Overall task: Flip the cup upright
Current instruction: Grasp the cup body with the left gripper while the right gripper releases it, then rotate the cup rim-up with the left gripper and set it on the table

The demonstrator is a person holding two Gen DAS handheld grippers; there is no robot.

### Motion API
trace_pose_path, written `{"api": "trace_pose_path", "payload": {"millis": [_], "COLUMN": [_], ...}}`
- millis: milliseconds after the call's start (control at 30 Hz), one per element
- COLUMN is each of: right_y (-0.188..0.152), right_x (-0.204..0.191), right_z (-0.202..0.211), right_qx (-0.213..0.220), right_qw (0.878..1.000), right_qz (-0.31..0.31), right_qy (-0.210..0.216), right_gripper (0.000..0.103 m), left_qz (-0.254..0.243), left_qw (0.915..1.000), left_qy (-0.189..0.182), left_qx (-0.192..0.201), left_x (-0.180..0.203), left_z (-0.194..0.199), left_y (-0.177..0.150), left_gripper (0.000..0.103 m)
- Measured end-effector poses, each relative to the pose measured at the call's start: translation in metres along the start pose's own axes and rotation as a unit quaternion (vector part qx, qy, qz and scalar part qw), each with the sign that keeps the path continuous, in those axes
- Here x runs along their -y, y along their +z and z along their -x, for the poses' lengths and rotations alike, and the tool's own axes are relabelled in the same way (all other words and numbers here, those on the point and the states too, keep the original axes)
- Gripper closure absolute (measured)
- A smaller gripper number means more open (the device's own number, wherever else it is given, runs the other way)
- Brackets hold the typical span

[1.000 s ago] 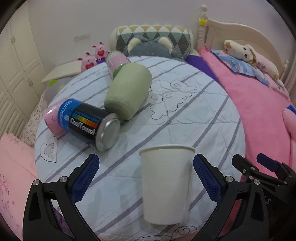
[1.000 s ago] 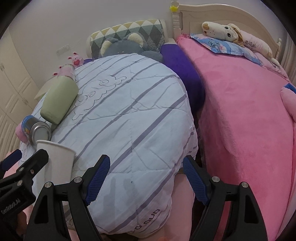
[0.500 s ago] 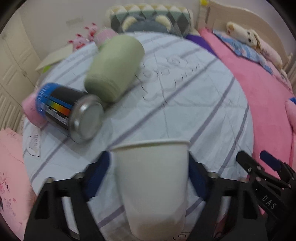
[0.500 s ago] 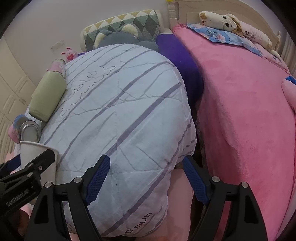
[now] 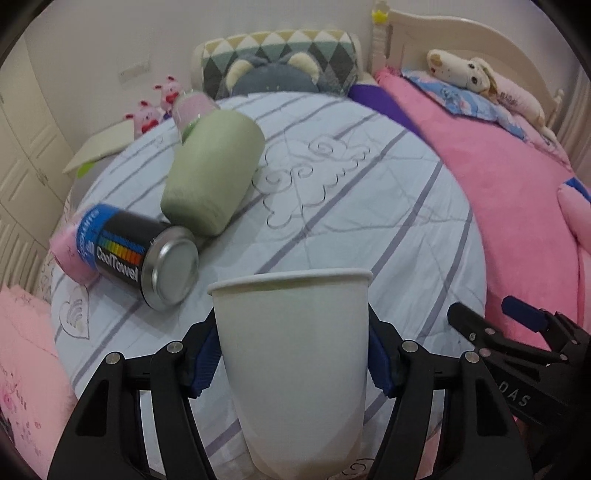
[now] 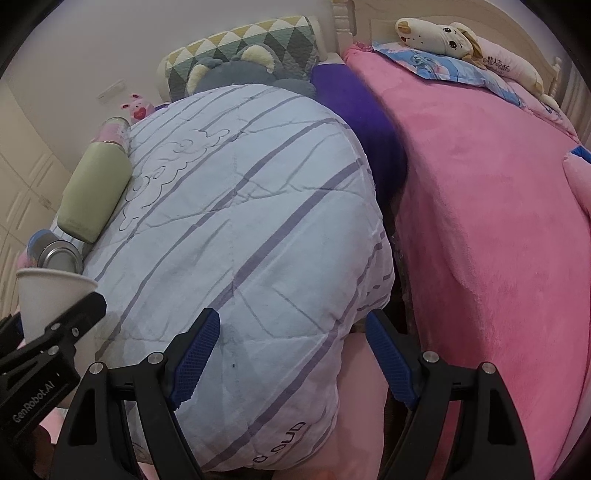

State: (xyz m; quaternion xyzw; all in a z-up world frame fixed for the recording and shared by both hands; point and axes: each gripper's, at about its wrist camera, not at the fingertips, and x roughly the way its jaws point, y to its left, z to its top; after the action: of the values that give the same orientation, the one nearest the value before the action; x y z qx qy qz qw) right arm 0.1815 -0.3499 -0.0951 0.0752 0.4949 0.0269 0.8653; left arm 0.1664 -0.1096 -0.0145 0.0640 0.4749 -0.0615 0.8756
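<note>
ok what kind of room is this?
Almost certainly a bedroom, likely a child's: a bed with a headboard, a striped quilt, a pink blanket and a stuffed dog.

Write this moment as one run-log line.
left gripper: shut on white paper cup, mouth up | right gripper: open, holding nothing | striped quilt below

A home bedroom.
A cream bed headboard (image 5: 436,33), pink blanket (image 6: 480,192), striped quilt (image 5: 332,206), plush dog (image 6: 439,38) and closet doors (image 5: 22,155).
</note>
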Motion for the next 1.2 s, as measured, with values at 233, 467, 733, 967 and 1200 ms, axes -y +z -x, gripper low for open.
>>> {"api": "trace_pose_path", "payload": {"millis": [233,467,733,967,1200], "right_y": [0.002,0.002,-0.003,-0.005,-0.007], "right_x": [-0.002,-0.003,-0.007,-0.007,-0.010], "right_z": [0.002,0.001,-0.002,0.000,0.003], "right_qx": [0.002,-0.001,-0.007,-0.006,-0.002], "right_qw": [1.000,1.000,1.000,1.000,1.000], "right_qz": [0.000,0.001,0.004,0.005,0.012], "right_qy": [-0.002,-0.002,-0.006,-0.007,-0.013], "right_gripper": [0.021,0.021,0.021,0.021,0.021], "left_qz": [-0.010,-0.019,-0.017,-0.016,-0.019], "left_qw": [0.9967,0.9916,0.9939,0.9952,0.9954], "left_qy": [-0.004,-0.019,0.005,0.017,0.004], "left_qx": [0.080,0.127,0.109,0.095,0.094], "left_x": [-0.003,-0.001,-0.001,-0.002,-0.001], "left_z": [0.018,0.020,0.003,-0.001,0.002], "left_y": [0.009,0.006,0.001,-0.001,-0.007], "left_gripper": [0.035,0.035,0.018,0.015,0.015]}}
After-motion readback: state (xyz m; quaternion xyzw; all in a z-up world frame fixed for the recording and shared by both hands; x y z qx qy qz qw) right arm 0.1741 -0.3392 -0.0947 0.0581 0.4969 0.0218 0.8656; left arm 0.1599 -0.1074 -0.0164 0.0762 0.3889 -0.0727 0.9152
